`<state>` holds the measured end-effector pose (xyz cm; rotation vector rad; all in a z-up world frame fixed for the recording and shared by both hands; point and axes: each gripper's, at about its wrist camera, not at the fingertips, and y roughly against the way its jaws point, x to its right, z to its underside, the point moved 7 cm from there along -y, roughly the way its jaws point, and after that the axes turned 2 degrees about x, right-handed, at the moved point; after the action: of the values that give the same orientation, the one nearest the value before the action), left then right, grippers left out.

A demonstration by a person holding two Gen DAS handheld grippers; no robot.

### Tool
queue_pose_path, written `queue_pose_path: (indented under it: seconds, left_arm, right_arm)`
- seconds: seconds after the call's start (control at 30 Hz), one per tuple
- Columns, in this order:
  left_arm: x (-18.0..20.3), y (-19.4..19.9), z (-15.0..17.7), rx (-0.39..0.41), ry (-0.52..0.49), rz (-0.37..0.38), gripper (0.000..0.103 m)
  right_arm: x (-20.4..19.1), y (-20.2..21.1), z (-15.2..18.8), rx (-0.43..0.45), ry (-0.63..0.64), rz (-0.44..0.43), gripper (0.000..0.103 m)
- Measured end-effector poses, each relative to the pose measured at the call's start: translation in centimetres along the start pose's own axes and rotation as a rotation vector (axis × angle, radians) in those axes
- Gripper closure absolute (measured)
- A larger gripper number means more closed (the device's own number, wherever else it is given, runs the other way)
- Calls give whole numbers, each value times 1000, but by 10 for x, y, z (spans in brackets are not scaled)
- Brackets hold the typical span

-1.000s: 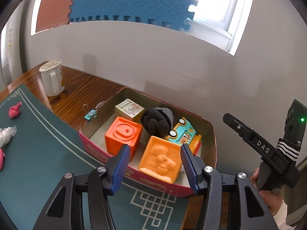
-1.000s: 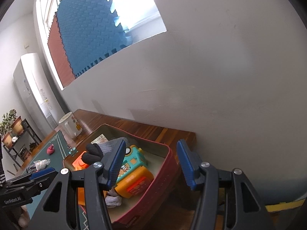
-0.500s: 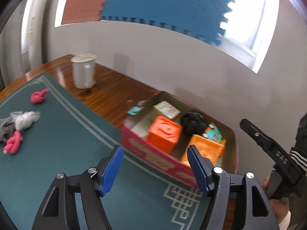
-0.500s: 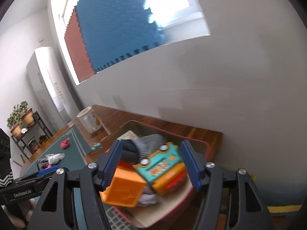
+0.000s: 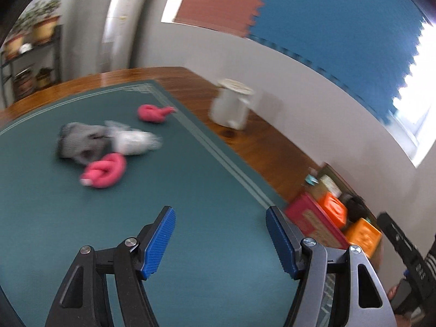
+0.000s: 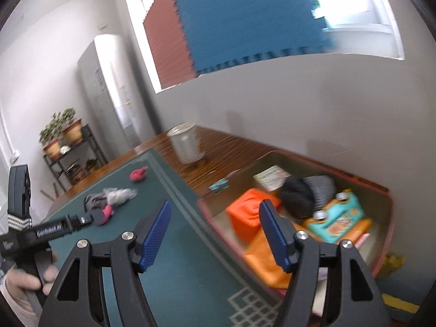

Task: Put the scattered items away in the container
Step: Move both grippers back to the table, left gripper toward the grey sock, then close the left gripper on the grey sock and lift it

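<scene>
On the green mat (image 5: 190,190) lie a near pink knotted item (image 5: 105,170), a far pink one (image 5: 152,113), and a grey-and-white sock bundle (image 5: 103,141). My left gripper (image 5: 220,242) is open and empty, above the mat, short of them. The red-walled container (image 6: 387,212) holds orange blocks (image 6: 250,212), a teal toy car (image 6: 340,215) and a dark sock ball (image 6: 299,193). My right gripper (image 6: 215,234) is open and empty over the container's left wall. The container also shows at the right of the left wrist view (image 5: 308,218).
A white mug (image 5: 231,106) stands on the wooden table (image 5: 259,141) by the wall. A small teal clip (image 6: 219,185) sits just outside the container's far left corner. A shelf with potted plants (image 6: 62,136) stands beyond the table.
My left gripper has swung left, away from the container and toward the scattered items on the mat. My right gripper has also turned left and now looks over the container's left wall.
</scene>
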<state>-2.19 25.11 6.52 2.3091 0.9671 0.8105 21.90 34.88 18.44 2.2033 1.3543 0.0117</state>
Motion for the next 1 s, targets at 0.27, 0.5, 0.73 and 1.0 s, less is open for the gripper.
queue_pose_path:
  seconds: [0.27, 0.5, 0.73, 1.0]
  left_arm:
    - [-89, 10, -7, 26, 143, -103, 33]
    - [-146, -2, -15, 1, 307, -117, 33]
    - [-181, -22, -35, 6, 404, -148, 33]
    - [-203, -57, -48, -35, 532, -135, 33]
  right_arm:
    - [-47, -41, 27, -107, 44, -73, 32]
    - [-72, -66, 49, -168, 78, -106, 32]
    - [-75, -87, 65, -220, 77, -109, 32]
    - [-70, -99, 72, -234, 70, -99, 32]
